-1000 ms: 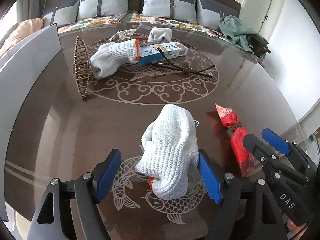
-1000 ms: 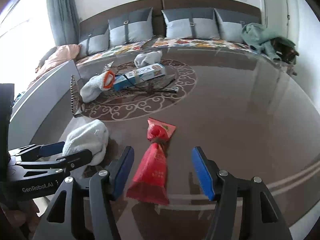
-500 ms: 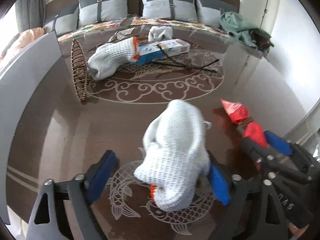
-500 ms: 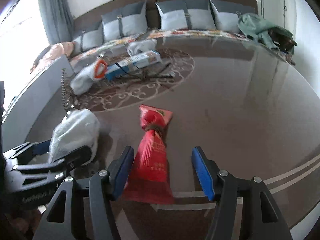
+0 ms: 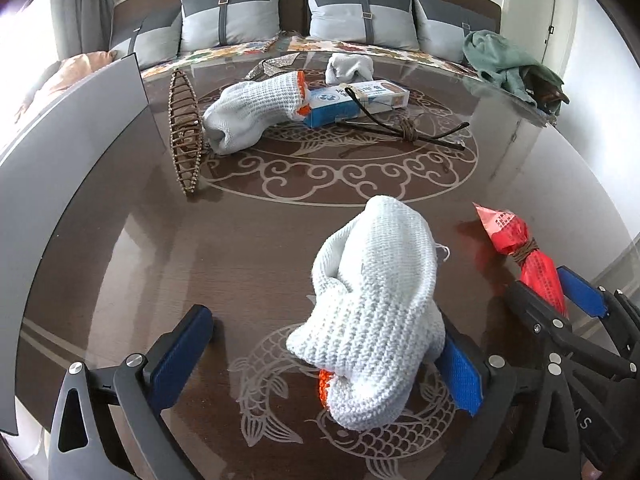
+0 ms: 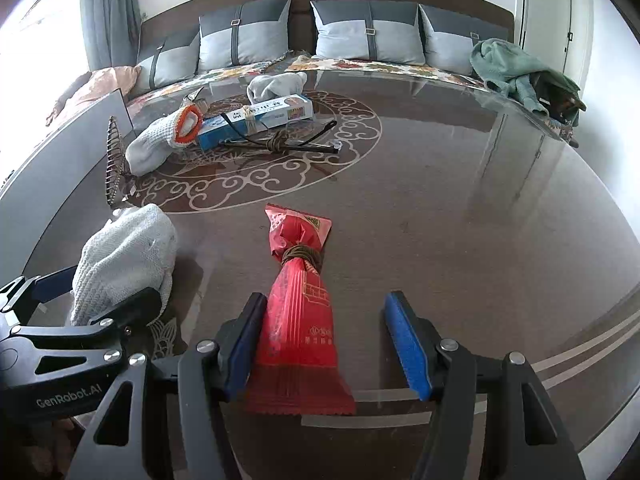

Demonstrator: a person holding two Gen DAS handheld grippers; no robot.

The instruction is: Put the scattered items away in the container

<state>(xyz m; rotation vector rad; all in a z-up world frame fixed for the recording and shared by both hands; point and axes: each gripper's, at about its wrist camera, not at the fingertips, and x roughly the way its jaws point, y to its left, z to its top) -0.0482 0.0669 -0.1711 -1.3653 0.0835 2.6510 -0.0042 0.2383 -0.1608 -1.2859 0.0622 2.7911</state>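
A white knit glove (image 5: 380, 304) with an orange cuff lies on the brown table between the jaws of my open left gripper (image 5: 320, 364), against the right finger; it also shows in the right wrist view (image 6: 128, 260). A red snack packet (image 6: 300, 320) tied with twine lies between the jaws of my open right gripper (image 6: 328, 348), against the left finger; it also shows in the left wrist view (image 5: 524, 256). A grey container wall (image 5: 60, 152) stands at the left.
Further back lie a second white glove (image 5: 256, 108), a blue-and-white box (image 5: 356, 102), black-framed glasses (image 5: 404, 130), a woven boat-shaped piece (image 5: 184, 132) and a grey sock (image 5: 348, 68). A sofa with cushions (image 5: 352, 16) stands behind the table.
Both grippers have moved forward, so the white glove and the red packet now sit deeper between their jaws. The jaws stay open.
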